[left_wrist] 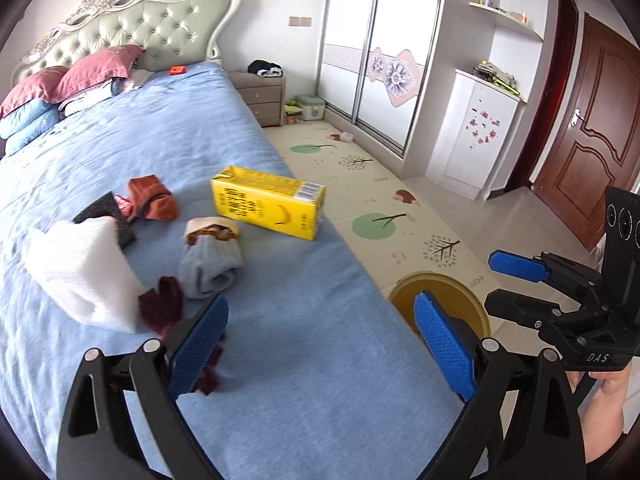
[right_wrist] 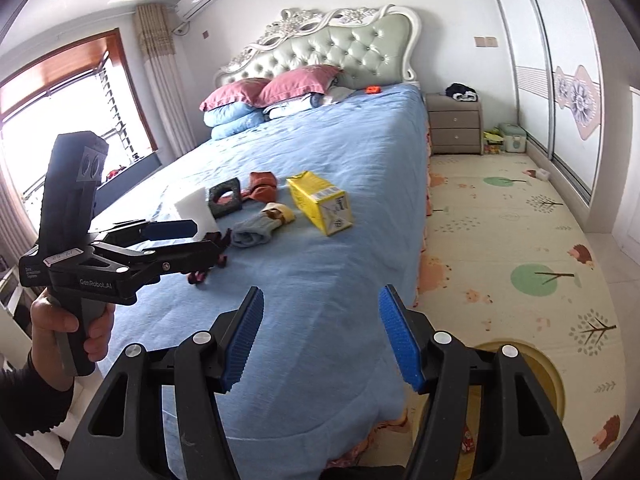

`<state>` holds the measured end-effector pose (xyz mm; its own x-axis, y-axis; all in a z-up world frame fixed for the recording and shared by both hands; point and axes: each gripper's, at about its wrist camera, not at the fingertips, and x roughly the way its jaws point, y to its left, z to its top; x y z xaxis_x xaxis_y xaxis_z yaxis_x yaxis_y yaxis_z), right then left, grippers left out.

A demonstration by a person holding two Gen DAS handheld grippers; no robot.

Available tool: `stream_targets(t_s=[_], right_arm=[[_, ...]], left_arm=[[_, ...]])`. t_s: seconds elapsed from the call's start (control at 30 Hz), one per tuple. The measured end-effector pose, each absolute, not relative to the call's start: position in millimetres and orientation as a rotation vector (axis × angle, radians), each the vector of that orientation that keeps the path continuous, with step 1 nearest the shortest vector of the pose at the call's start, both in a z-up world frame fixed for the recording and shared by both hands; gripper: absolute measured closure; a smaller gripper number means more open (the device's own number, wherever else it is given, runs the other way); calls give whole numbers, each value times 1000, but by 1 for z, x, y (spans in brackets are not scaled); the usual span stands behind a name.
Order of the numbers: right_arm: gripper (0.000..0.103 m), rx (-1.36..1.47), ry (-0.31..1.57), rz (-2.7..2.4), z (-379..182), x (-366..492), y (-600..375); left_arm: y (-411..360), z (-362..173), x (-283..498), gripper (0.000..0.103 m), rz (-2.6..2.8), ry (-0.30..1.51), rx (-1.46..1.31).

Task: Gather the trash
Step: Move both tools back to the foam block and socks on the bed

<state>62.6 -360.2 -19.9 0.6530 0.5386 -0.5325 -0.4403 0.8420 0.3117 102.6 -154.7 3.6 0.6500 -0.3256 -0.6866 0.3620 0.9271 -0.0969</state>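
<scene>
Both my grippers, left (left_wrist: 320,344) and right (right_wrist: 322,338), hang open, empty. Yellow carton (left_wrist: 268,202) lies at twelve o'clock on bed (left_wrist: 304,380); looks light, stiff, so I'd pinch its narrow sides.

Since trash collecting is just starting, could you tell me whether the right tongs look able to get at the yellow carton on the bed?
Probably yes: the right tongs are open, and only bare blue bedspread lies between them and the yellow carton, with the socks off to its left.
</scene>
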Motion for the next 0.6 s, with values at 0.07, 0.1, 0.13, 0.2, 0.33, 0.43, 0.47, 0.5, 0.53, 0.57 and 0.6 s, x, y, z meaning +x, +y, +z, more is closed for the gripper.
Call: stream_targets(t_s=[0.07, 0.1, 0.13, 0.2, 0.33, 0.43, 0.47, 0.5, 0.53, 0.57, 0.6], right_arm=[[43, 140, 653, 592, -15, 66, -339], [43, 131, 652, 607, -14, 67, -329], [43, 124, 649, 622, -12, 68, -320], [43, 114, 650, 654, -10, 71, -301], [43, 81, 653, 699, -8, 75, -264], [43, 49, 662, 727, -8, 79, -238], [43, 36, 667, 736, -9, 81, -229], [43, 21, 672, 744, -10, 82, -220], [43, 8, 677, 751, -11, 84, -211], [43, -6, 681, 759, -12, 86, -202], [43, -22, 687, 763, -13, 89, -193]], left_arm=[[-135, 8, 99, 8, -357, 753, 37], [-126, 9, 99, 7, -345, 749, 32], [-117, 9, 97, 7, -330, 745, 27], [-96, 10, 94, 7, -304, 737, 13], [-58, 10, 92, 7, -251, 724, -14], [-30, 8, 93, 6, -211, 718, -40], [-22, 7, 94, 6, -201, 720, -50], [-14, 6, 95, 6, -193, 723, -59], [-5, 4, 95, 6, -184, 724, -71], [2, 2, 97, 6, -181, 727, -79], [8, 0, 99, 6, -180, 734, -83]])
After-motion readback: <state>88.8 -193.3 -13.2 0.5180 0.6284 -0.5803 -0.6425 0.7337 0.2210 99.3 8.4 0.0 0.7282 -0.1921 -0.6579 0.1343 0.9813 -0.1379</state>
